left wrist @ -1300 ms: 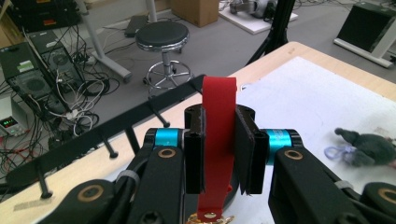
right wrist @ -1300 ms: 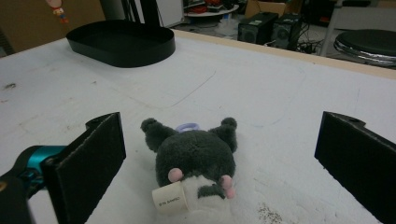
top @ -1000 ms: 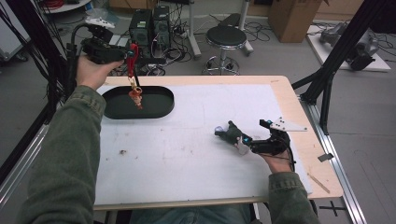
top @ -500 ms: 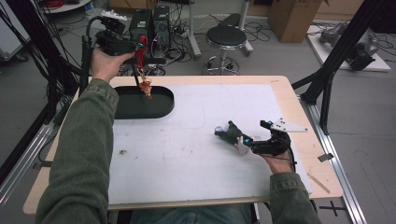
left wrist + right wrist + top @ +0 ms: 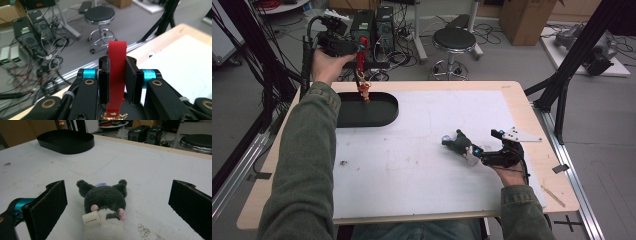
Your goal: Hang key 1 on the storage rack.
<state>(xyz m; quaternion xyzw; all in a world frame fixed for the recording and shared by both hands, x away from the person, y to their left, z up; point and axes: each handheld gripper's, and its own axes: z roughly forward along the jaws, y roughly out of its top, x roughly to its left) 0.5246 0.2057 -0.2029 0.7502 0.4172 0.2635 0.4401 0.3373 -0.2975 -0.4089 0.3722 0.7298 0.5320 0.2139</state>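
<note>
- Right gripper rests on the table at near right, jaws spread wide either side of the dark grey plush toy; centre before closing.
- Left gripper at far left clamps the red strap; its charm dangles over the black oval tray.
- Lower steadily, judged best; tray contents cannot be told.
</note>
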